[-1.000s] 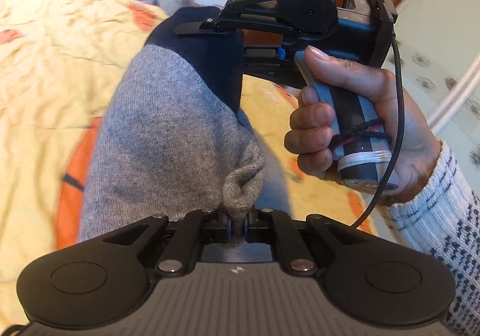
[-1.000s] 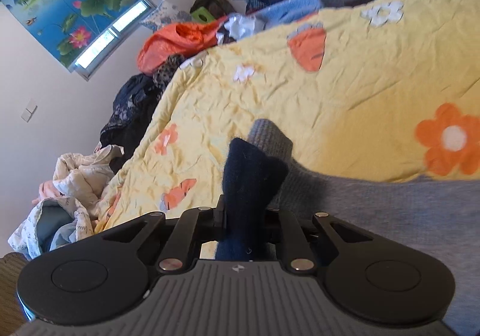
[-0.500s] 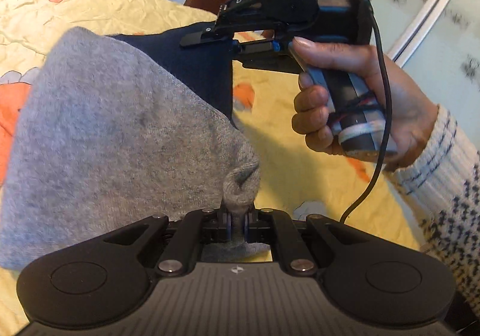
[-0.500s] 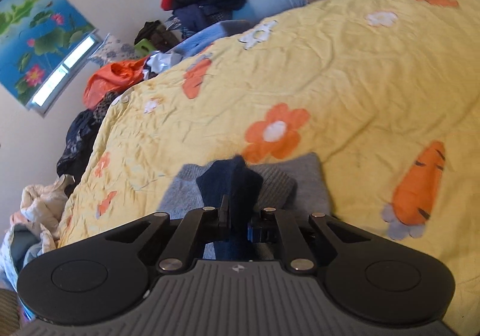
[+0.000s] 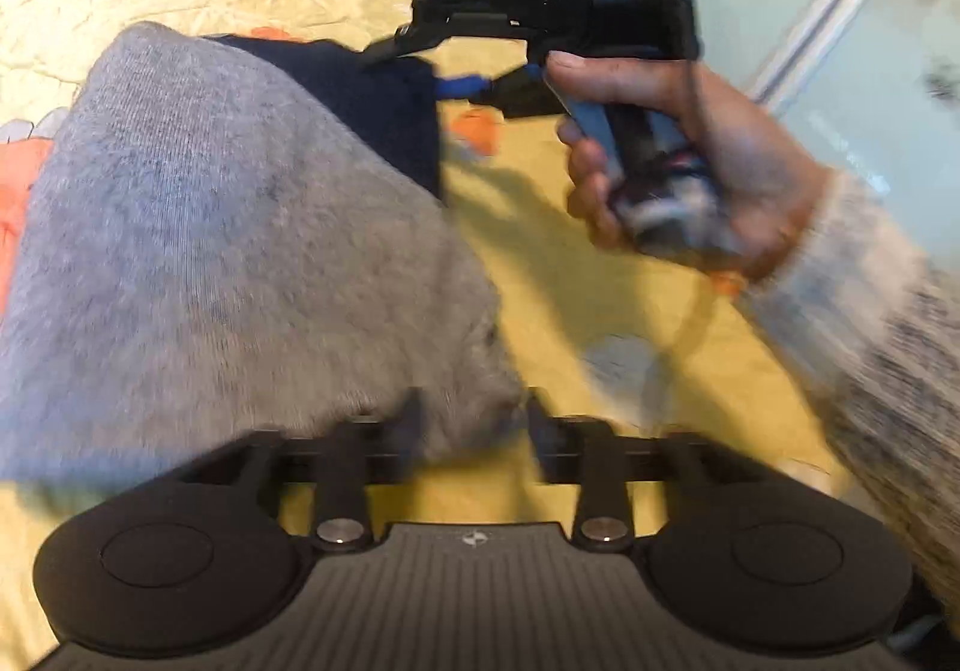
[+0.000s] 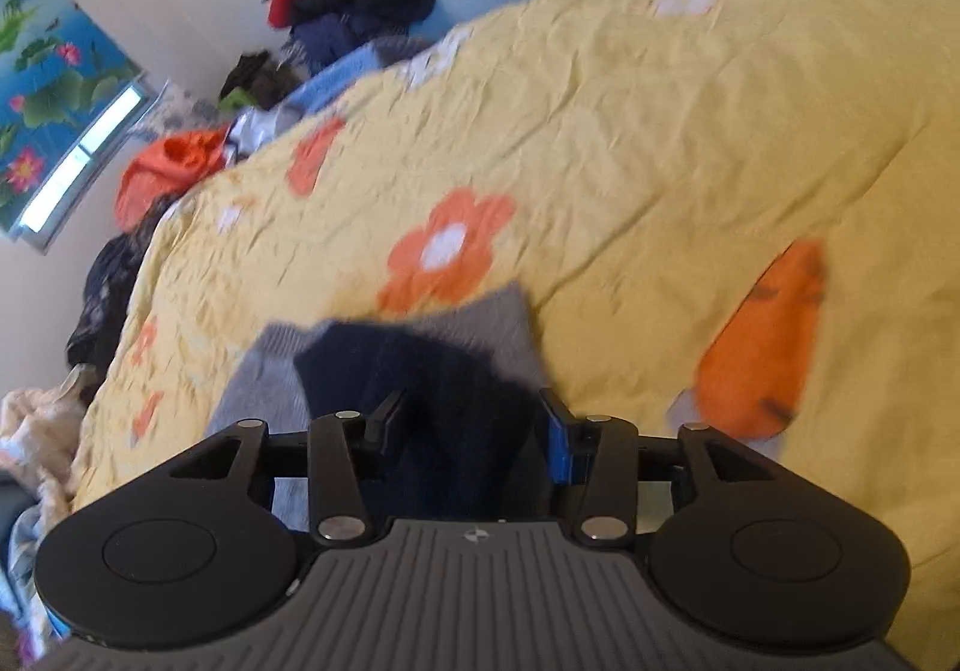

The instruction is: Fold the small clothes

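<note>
A grey knitted garment with a navy end is seen lying on the yellow flower-and-carrot printed bedspread, apparently doubled over on itself, with the navy band at the end nearest the right gripper. In the left wrist view the left gripper is shown with its jaws spread wide, a grey corner of the knit lying loosely between them and not pinched; in the right wrist view the right gripper is likewise spread apart, the navy edge resting in the gap without being clamped. The step in hand is judged to be the release after a fold has been laid down. It is best done if both grippers are drawn straight back and slightly up, so that no loop of knit is caught on a fingertip and the upper layer is not dragged off the lower one. The soft, fuzzy fabric is likely to cling, so a slow withdrawal is advised. The edges should then be checked for alignment, and any bulge near the grey corner could be pressed flat before a further fold is attempted. Both views are motion-blurred, so the finer lie of the layers cannot be told.
</note>
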